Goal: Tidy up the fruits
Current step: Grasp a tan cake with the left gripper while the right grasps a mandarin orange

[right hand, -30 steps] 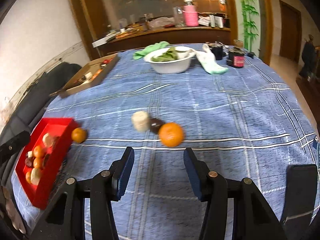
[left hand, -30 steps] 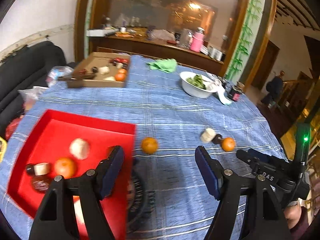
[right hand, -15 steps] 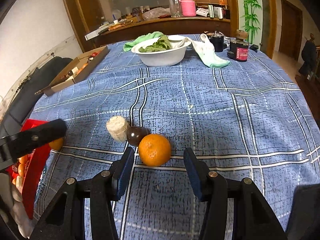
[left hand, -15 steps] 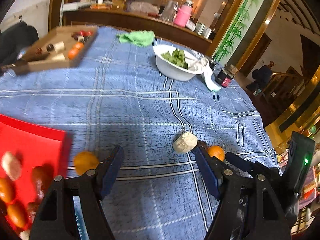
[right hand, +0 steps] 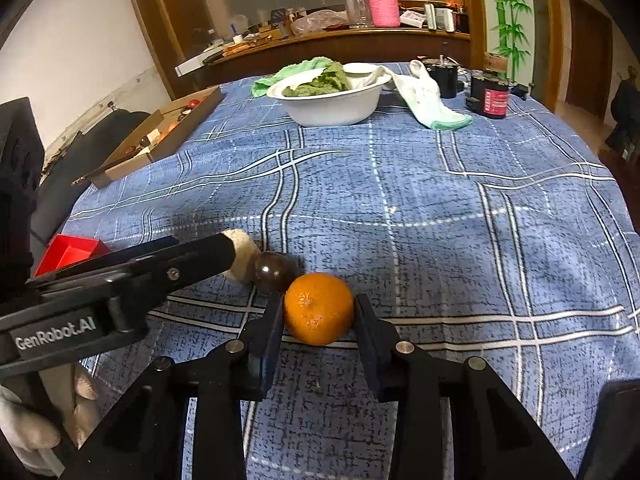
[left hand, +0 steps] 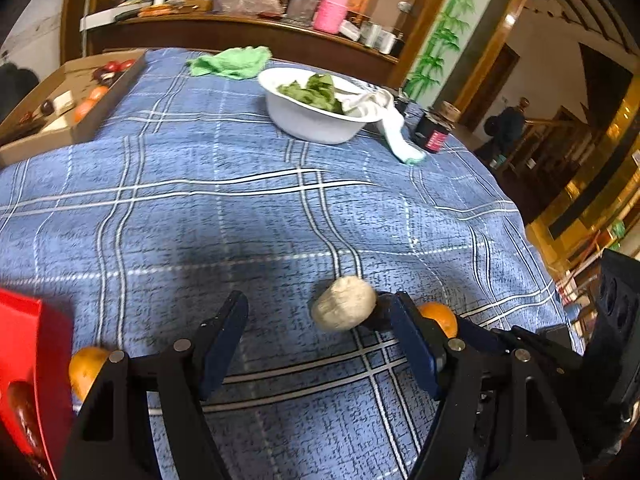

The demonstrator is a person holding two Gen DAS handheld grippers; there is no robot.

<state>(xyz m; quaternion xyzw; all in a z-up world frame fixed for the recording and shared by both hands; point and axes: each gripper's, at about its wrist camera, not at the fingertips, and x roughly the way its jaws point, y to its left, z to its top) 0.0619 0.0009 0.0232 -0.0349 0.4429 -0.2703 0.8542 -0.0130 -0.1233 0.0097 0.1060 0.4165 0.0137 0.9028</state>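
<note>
An orange (right hand: pixel 318 308) lies on the blue plaid tablecloth (right hand: pixel 440 208) between the jaws of my right gripper (right hand: pixel 316 322), which stand close on both sides of it. A dark round fruit (right hand: pixel 274 276) touches it, with a pale beige fruit (right hand: pixel 242 258) beyond. My left gripper (left hand: pixel 320 330) is open, the beige fruit (left hand: pixel 344 309) lying just ahead between its tips; its right finger hides the dark fruit. Another orange (left hand: pixel 86 368) lies beside the red tray (left hand: pixel 28 360) at the lower left.
A white bowl of greens (left hand: pixel 312 108) stands at the back, with a white cloth (left hand: pixel 394 124), a dark jar (left hand: pixel 432 132) and a green cloth (left hand: pixel 232 62). A cardboard box (left hand: pixel 60 108) with fruits lies at the back left. The table edge falls away on the right.
Both grippers have moved forward to the group of three fruits. The right jaws have narrowed around the orange. The left gripper has swung right, away from the red tray.
</note>
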